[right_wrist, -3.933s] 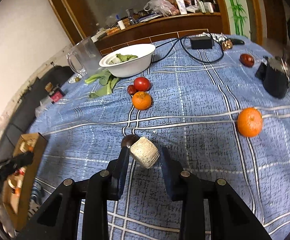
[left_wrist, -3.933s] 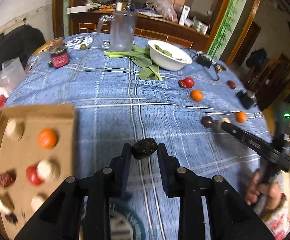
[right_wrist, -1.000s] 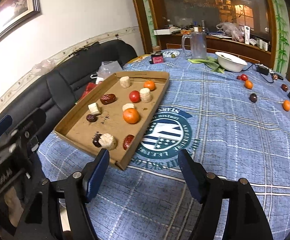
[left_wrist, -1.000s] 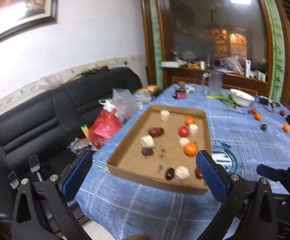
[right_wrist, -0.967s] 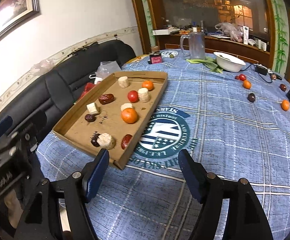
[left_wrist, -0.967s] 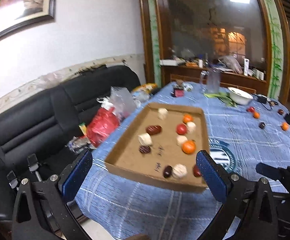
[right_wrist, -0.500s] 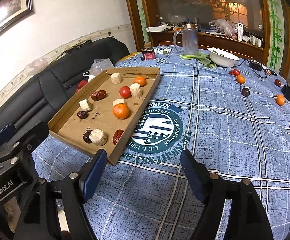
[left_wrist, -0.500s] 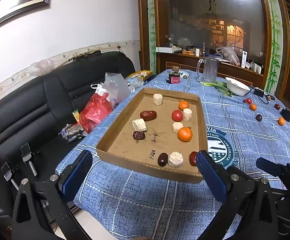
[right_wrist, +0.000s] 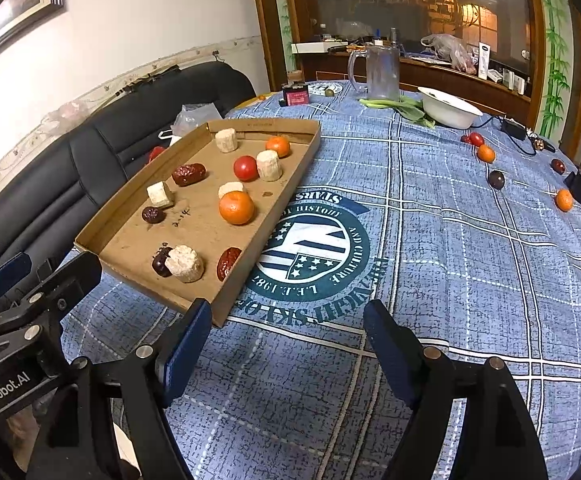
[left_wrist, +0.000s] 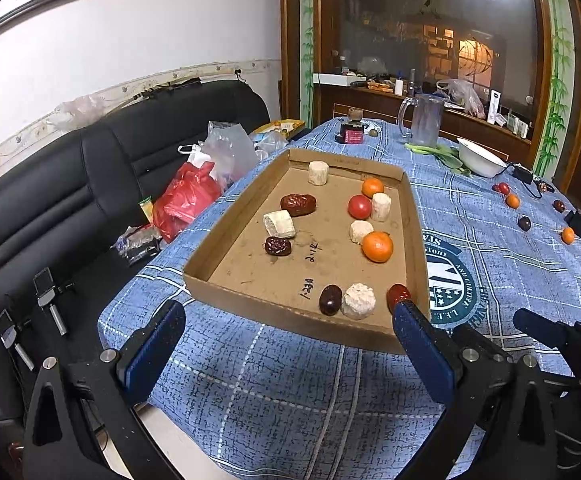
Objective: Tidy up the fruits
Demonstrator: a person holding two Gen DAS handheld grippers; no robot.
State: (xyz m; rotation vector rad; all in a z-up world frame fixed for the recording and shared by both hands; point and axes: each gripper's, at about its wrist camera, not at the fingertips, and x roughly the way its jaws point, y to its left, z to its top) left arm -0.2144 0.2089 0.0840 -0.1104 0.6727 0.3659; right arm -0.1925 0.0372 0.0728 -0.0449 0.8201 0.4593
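A cardboard tray (left_wrist: 416, 236) (right_wrist: 298, 168) lies on the blue checked tablecloth and holds several fruits: oranges (left_wrist: 377, 246) (right_wrist: 236, 207), a tomato (left_wrist: 359, 206), dark dates (left_wrist: 297, 204) and pale cut pieces (left_wrist: 357, 301) (right_wrist: 184, 263). More fruits lie loose at the far right: oranges (right_wrist: 563, 200) (left_wrist: 567, 235), a dark plum (right_wrist: 496, 179), tomatoes (right_wrist: 475, 139). My left gripper (left_wrist: 288, 330) is open and empty, held back before the tray's near edge. My right gripper (right_wrist: 288, 330) is open and empty, right of the tray's near corner. The left gripper shows at the lower left of the right wrist view.
A white bowl (right_wrist: 448, 113), greens (right_wrist: 406, 107), a glass pitcher (right_wrist: 380, 72) and a small jar (right_wrist: 296, 96) stand at the table's far side. Black chargers and cable (right_wrist: 580, 186) lie at far right. A black sofa (left_wrist: 70, 184) with plastic bags (left_wrist: 188, 200) is left of the table.
Both grippers have let go of their fruits, which now lie at the tray's near end, and pulled back to the near edge. In the last second both drifted slightly closer to the tray.
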